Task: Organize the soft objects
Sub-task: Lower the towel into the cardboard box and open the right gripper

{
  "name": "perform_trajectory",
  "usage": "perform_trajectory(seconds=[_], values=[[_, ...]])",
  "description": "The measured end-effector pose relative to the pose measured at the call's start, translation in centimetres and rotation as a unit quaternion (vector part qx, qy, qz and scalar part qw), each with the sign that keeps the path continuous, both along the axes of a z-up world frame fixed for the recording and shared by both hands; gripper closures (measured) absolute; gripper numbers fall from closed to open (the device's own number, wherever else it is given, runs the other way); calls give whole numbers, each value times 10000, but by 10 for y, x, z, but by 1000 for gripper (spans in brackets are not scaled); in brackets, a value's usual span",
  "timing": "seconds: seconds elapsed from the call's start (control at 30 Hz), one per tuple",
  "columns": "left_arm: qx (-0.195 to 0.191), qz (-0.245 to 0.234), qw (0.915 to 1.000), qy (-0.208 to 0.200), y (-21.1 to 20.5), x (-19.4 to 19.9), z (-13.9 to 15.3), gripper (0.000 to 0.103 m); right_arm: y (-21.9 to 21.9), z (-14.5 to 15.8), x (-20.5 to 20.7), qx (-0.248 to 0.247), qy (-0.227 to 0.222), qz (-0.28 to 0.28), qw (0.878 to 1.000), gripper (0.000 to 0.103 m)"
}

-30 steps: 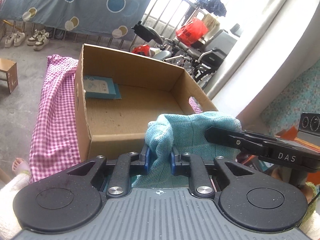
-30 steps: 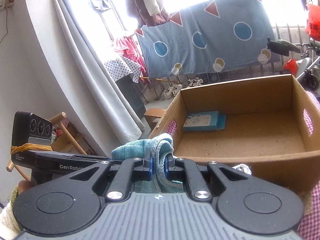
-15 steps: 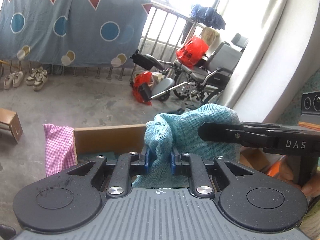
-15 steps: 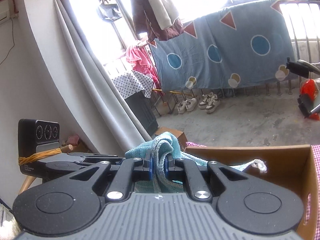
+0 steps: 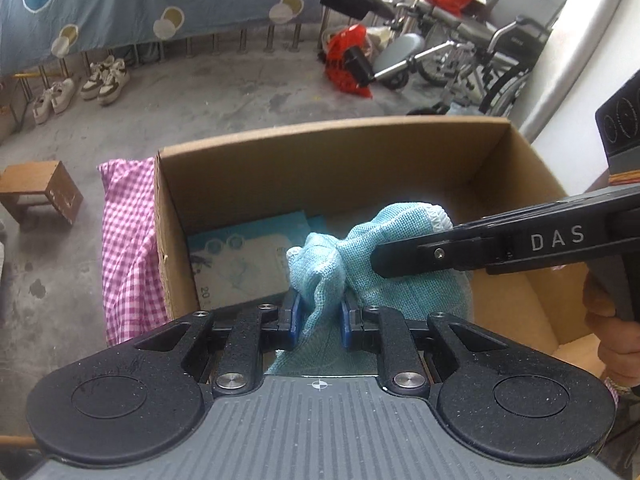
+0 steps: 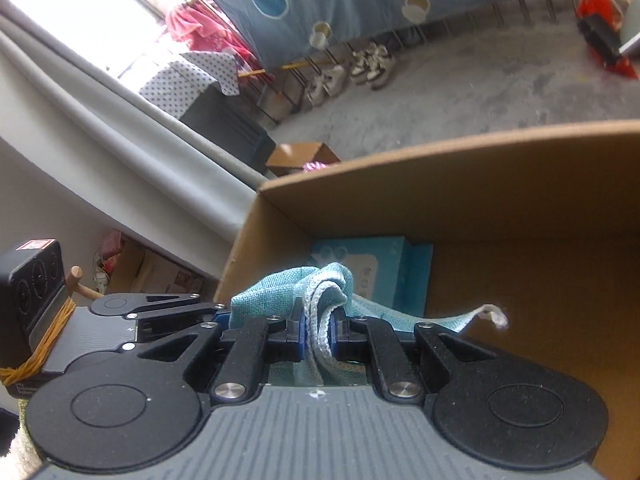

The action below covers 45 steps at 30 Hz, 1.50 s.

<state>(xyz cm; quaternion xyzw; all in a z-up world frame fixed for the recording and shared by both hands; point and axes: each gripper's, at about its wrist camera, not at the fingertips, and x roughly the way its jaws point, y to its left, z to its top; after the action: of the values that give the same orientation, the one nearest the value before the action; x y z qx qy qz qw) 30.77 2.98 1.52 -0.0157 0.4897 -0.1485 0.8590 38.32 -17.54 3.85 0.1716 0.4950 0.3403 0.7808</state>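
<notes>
**Teal cloth held by both grippers over the open box**

Material: teal cloth (image 5: 384, 280), loose open weave, soft, bunched into folds, with a whitish stitched hem; one frayed corner (image 6: 494, 314) sticks out to the side. Cardboard box (image 5: 320, 168), plain brown corrugated, rectangular, top open. A flat light-blue printed packet (image 5: 240, 264) lies on the box floor in a far corner. Pink-and-white gingham fabric (image 5: 128, 248) is draped beside the box's outer wall. Floor is rough grey concrete.

Pose: left gripper (image 5: 318, 314) angles steeply down into the box, fingers clenched on a gathered fold of the cloth. Right gripper (image 6: 318, 334) tilts down less steeply, rolled to one side, fingers clenched on the hemmed edge. The cloth hangs between the two, above the box interior, near the packet.
</notes>
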Motion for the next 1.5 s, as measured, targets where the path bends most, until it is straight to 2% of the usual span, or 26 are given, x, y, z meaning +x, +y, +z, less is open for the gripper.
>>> perform_trajectory(seconds=[0.1, 0.2, 0.3, 0.33, 0.37, 0.5, 0.6, 0.63, 0.67, 0.73, 0.83, 0.9, 1.1, 1.23, 1.37, 1.5], values=[[230, -44, 9996, 186, -1, -1, -6, 83, 2, -27, 10, -113, 541, 39, 9985, 92], [345, -21, 9991, 235, 0, -4, -3, 73, 7, -50, 15, -296, 962, 51, 9949, 92], [278, 41, 9996, 3, 5, -14, 11, 56, 11, -67, 15, -383, 1315, 8, 9906, 92], [250, 66, 9996, -91, 6, -17, 17, 53, 12, -71, 13, -402, 1425, -38, 9890, 92], [212, 95, 9996, -175, 8, -21, 23, 51, 13, -74, 13, -413, 1478, -64, 9881, 91], [-108, 301, 9981, -525, 27, -46, 46, 27, 19, -80, 16, -390, 1641, -214, 9854, 89], [-279, 531, 9956, -723, 43, -68, 61, 7, 22, -74, 21, -543, 1616, -238, 9851, 79], [-342, 643, 9942, -787, 51, -77, 65, 4, 19, -70, 20, -562, 1617, -283, 9848, 69], [-420, 742, 9924, -883, 59, -87, 68, 3, 13, -64, 19, -553, 1619, -369, 9846, 59], [-556, 964, 9885, -1024, 74, -106, 71, 1, 1, -46, 14, -496, 1403, -481, 9877, 49], [-768, 1297, 9823, -1115, 94, -133, 65, 0, -10, -22, 3, -614, 1199, -492, 9897, 48], [-835, 1506, 9797, -1025, 103, -146, 53, 0, -8, -19, -4, -668, 1429, -357, 9868, 44], [-1123, 1992, 9705, -757, 129, -174, 19, 0, 35, -49, -21, -1215, 2152, 276, 9686, 44], [-1380, 2149, 9646, -650, 145, -187, 5, 0, 60, -74, -13, -1301, 2505, 276, 9589, 44], [-1367, 2245, 9629, -609, 154, -193, -4, 0, 78, -82, -2, -1116, 2554, 167, 9602, 44], [-1345, 2250, 9629, -643, 158, -198, -9, 0, 91, -77, 6, -1035, 2364, 144, 9660, 44]])
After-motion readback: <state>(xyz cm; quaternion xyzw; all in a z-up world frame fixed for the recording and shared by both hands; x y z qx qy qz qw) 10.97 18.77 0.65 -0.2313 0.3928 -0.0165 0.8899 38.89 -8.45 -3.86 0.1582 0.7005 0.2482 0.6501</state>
